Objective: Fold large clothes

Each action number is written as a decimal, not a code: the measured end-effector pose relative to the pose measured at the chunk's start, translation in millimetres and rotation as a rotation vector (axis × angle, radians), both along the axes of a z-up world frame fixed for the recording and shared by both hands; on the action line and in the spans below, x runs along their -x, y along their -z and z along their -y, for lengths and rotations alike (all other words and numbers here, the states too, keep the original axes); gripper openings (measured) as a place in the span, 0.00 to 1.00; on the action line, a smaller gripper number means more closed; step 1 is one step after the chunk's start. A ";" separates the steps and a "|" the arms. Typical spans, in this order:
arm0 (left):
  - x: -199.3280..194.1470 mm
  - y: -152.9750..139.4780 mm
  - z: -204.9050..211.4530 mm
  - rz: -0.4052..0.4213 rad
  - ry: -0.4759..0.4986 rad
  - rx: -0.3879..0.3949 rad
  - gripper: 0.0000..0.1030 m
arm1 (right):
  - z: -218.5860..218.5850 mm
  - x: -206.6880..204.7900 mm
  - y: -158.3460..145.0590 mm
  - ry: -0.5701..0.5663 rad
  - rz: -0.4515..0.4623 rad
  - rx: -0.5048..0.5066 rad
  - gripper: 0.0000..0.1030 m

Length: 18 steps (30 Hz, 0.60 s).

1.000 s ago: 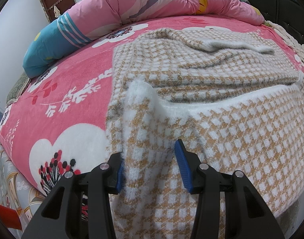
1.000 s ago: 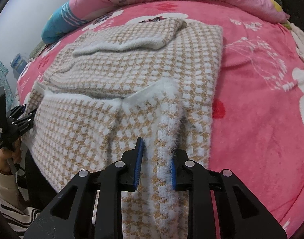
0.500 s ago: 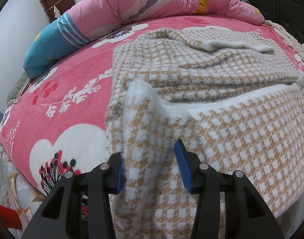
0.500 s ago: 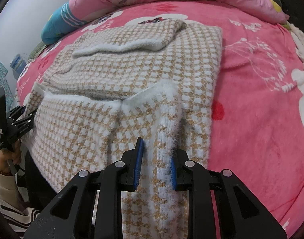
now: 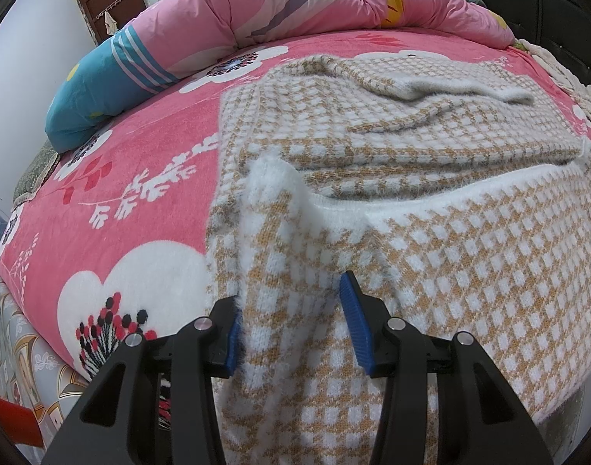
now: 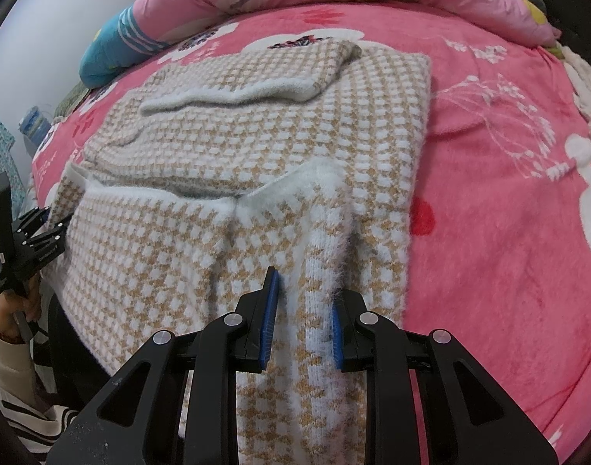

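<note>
Nothing has shifted since the earlier frames: both tools hold the same stations over the near hem of the checked sweater. Left hand-held gripper stands wide apart, fabric bunched between its blue pads, with visible slack on the inner side, so no clamp is made. Right hand-held gripper is narrower, jaws parted, a fuzzy white ridge of the sweater rising between them; contact with the pads cannot be confirmed. Sweater lies flat on the pink floral bed, near hem draped over the bed edge. Only the right wrist view shows the left hand-held gripper at the sweater's left corner and open blanket to the right. Pink quilt bounds the far side.
</note>
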<state>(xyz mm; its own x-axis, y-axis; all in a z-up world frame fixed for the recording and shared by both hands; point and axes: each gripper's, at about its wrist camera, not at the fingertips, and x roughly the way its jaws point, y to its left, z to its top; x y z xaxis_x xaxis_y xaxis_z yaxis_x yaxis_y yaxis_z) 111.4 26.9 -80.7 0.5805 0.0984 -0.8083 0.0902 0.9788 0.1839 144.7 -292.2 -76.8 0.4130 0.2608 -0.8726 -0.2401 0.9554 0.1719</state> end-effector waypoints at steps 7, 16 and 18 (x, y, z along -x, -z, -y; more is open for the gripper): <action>0.8 -0.2 0.0 0.000 0.000 -0.001 0.42 | -2.6 -0.6 -0.5 0.002 0.003 0.005 0.22; 0.4 -0.2 0.2 0.000 0.001 -0.001 0.42 | -2.4 -1.3 -0.3 0.002 0.003 0.005 0.22; 0.3 -0.3 0.9 0.000 0.001 -0.002 0.42 | -2.3 -1.2 -0.4 0.001 0.002 0.005 0.22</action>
